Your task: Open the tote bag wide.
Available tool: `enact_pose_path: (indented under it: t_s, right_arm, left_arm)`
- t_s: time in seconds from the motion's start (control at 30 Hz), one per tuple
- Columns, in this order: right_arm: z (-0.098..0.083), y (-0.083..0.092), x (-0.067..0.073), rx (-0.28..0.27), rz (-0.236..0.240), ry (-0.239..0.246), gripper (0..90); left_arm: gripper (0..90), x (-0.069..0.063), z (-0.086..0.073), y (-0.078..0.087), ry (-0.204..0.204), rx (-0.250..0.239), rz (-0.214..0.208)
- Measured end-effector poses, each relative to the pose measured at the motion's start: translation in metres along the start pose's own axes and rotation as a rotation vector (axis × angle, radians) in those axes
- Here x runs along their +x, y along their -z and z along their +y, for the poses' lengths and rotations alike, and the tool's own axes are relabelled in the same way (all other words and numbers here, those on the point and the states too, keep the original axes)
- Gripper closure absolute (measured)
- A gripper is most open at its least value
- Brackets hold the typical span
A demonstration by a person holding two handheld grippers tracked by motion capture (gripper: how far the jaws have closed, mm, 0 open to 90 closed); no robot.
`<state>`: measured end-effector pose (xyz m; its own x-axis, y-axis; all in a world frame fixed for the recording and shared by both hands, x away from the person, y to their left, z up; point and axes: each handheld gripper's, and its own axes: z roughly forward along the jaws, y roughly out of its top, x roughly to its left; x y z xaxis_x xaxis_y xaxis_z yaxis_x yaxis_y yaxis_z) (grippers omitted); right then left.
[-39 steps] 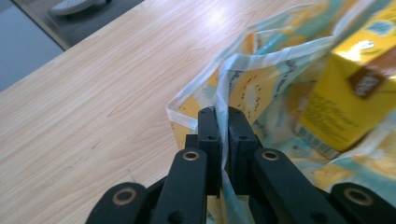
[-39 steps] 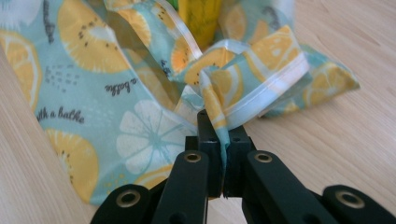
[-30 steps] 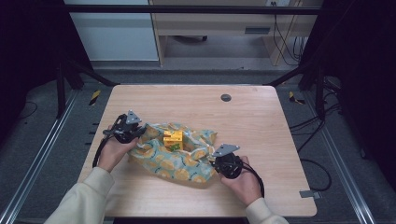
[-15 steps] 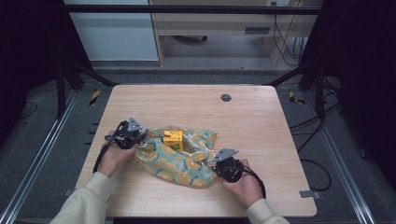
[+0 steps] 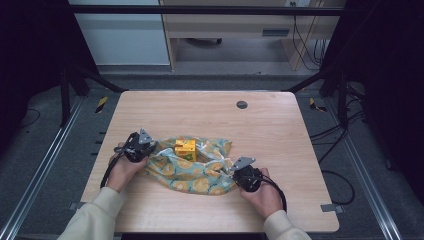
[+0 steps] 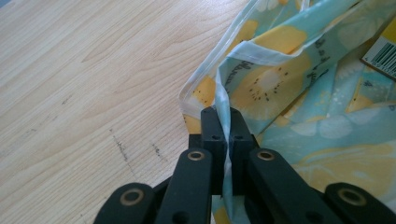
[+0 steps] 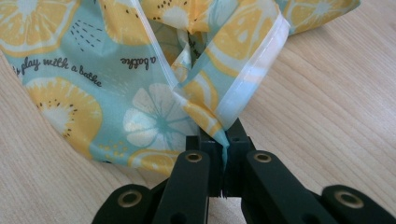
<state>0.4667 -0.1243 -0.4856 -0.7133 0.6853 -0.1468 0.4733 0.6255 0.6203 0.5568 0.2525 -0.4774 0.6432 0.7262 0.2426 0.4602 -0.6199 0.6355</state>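
Observation:
A teal cloth bag printed with yellow citrus slices (image 5: 195,167) lies crumpled on the wooden table (image 5: 210,115), and a small yellow box (image 5: 185,148) sits on top of it. My left gripper (image 5: 146,151) is at the bag's left edge, shut on a hemmed fold of the fabric (image 6: 223,119). At the bag's lower right corner my right gripper (image 5: 235,172) is shut on another hemmed edge (image 7: 219,126). Both grippers rest low by the tabletop. A barcode on the box (image 6: 383,51) peeks in at the right of the left gripper view.
A small dark round grommet (image 5: 242,104) is set in the table near its far edge. Bare wood spreads behind the bag and to its right. Black frame rails run along both sides of the table, with cables on the floor at right.
The left hand has sunk toward the table with the bag's edge, and the bag has flattened and slid slightly. The right hand has hardly moved.

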Motion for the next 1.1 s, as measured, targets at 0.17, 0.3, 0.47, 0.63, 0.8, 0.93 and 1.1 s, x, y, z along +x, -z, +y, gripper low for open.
enact_pose_path:
  t_s: [0.17, 0.3, 0.47, 0.63, 0.8, 0.93, 1.1]
  right_arm:
    - [-0.0004, 0.0001, -0.0013, 0.005, 0.004, -0.011, 89.8]
    - [-0.0014, -0.0003, -0.0033, 0.002, 0.006, -0.023, 89.8]
    - [-0.0021, -0.0021, -0.0056, 0.01, 0.001, -0.027, 89.8]
    - [-0.0021, -0.0029, -0.0071, 0.011, -0.01, -0.032, 89.8]
    - [-0.002, -0.0042, -0.0065, 0.015, -0.011, -0.034, 89.8]
    - [-0.0019, -0.0046, -0.0071, 0.019, -0.013, -0.038, 89.8]
    - [-0.002, -0.0048, -0.0075, 0.018, -0.014, -0.043, 89.8]
  left_arm:
    - [89.6, 0.0025, -0.0028, -0.0015, 0.021, -0.007, -0.012]
    - [89.8, 0.002, -0.0032, -0.0007, 0.019, -0.003, -0.01]
    - [89.7, 0.0026, -0.0041, -0.0015, 0.017, 0.0, -0.011]
    - [89.8, 0.0041, -0.0051, -0.003, 0.026, 0.001, -0.018]
    - [89.8, 0.0035, -0.0055, -0.0036, 0.025, 0.007, -0.016]
    - [89.8, 0.0036, -0.0058, -0.0044, 0.025, 0.013, -0.018]
    - [89.8, 0.0034, -0.0062, -0.0048, 0.026, 0.017, -0.021]
